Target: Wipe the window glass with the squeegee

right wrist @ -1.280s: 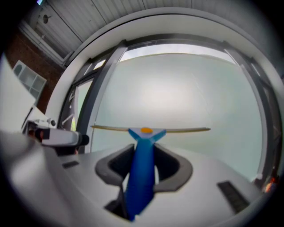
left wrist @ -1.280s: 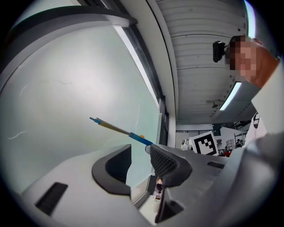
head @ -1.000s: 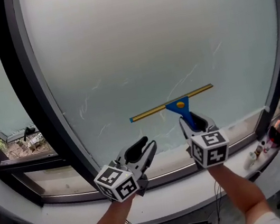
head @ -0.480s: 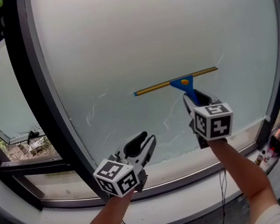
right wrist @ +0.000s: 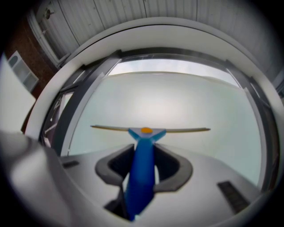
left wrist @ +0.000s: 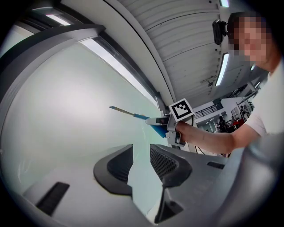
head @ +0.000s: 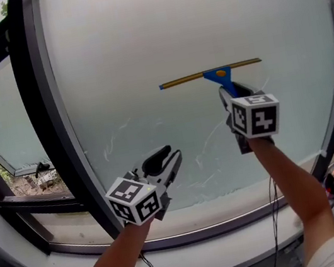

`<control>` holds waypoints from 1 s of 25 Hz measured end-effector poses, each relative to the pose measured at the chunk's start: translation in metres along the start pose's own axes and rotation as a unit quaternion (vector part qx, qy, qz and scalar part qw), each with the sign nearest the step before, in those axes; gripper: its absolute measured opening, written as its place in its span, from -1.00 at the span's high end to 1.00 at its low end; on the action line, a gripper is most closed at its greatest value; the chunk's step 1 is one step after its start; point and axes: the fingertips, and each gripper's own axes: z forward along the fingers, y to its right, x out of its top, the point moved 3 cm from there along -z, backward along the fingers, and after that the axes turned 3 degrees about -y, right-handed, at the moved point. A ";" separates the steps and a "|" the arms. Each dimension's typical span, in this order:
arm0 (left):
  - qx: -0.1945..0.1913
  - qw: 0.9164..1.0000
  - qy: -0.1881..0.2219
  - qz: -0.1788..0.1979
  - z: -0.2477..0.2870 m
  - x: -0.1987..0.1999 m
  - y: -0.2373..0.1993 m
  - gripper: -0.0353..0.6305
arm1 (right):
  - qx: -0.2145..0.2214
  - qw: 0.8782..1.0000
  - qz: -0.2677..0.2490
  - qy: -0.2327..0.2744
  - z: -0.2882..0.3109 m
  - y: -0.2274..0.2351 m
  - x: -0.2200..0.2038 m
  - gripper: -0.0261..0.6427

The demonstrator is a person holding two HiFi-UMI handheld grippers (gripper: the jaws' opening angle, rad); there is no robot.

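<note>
head view: window glass (head: 138,45), dark frame (head: 37,88); right gripper (head: 235,93) clamps squeegee (head: 208,75), left gripper (head: 167,157) agape.

The squeegee (head: 211,74) lies with its blade level against the window glass (head: 155,29), right of the glass's middle. Its handle runs down into the right tongs (head: 237,91), which clamp it just before the glass. The left tongs (head: 164,159) hang before the same glass, lower and further left, jaws apart with nothing between them. A frame post (head: 40,120) stands at the glass's left edge, and the sill (head: 190,231) runs below it.
</note>
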 end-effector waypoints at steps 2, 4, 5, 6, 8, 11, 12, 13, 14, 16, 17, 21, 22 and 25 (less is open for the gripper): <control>0.001 1.000 -0.001 0.017 0.006 0.009 -0.001 0.47 | -0.003 1.000 -0.005 0.008 0.005 0.007 0.013 0.49; 0.004 0.999 -0.001 0.033 0.012 0.019 -0.003 0.47 | -0.005 1.000 -0.007 0.015 0.011 0.013 0.028 0.49; 0.006 0.999 0.000 0.039 0.015 0.025 -0.005 0.47 | -0.005 1.000 -0.007 0.019 0.015 0.015 0.036 0.49; 0.007 0.999 0.003 0.044 0.019 0.031 -0.006 0.47 | -0.004 1.000 -0.006 0.022 0.019 0.017 0.044 0.49; 0.010 0.998 0.009 0.055 0.026 0.043 -0.009 0.47 | -0.002 0.999 -0.010 0.030 0.026 0.020 0.063 0.49; 0.016 0.997 0.020 0.068 0.037 0.064 -0.014 0.47 | -0.002 0.999 -0.020 0.049 0.038 0.025 0.098 0.49; 0.019 0.997 0.023 0.071 0.040 0.071 -0.016 0.47 | -0.004 0.998 -0.022 0.056 0.041 0.027 0.109 0.49; 0.021 0.997 0.026 0.073 0.043 0.076 -0.018 0.47 | -0.006 0.998 -0.023 0.063 0.044 0.029 0.120 0.49; 0.022 0.996 0.028 0.077 0.047 0.081 -0.018 0.47 | -0.008 0.997 -0.022 0.068 0.046 0.032 0.129 0.49; 0.024 0.996 0.032 0.084 0.053 0.091 -0.019 0.47 | -0.009 0.997 -0.016 0.079 0.051 0.038 0.149 0.49; 0.026 0.995 0.033 0.087 0.055 0.096 -0.021 0.47 | -0.009 0.996 -0.014 0.085 0.055 0.040 0.159 0.49; 0.032 0.994 0.033 0.095 0.066 0.107 -0.025 0.47 | -0.018 0.994 -0.022 0.101 0.074 0.045 0.192 0.49; 0.034 0.994 0.033 0.097 0.069 0.109 -0.026 0.47 | -0.020 0.994 -0.023 0.104 0.079 0.046 0.199 0.49; 0.040 0.993 0.036 0.101 0.076 0.116 -0.031 0.47 | -0.025 0.993 -0.019 0.115 0.092 0.051 0.219 0.49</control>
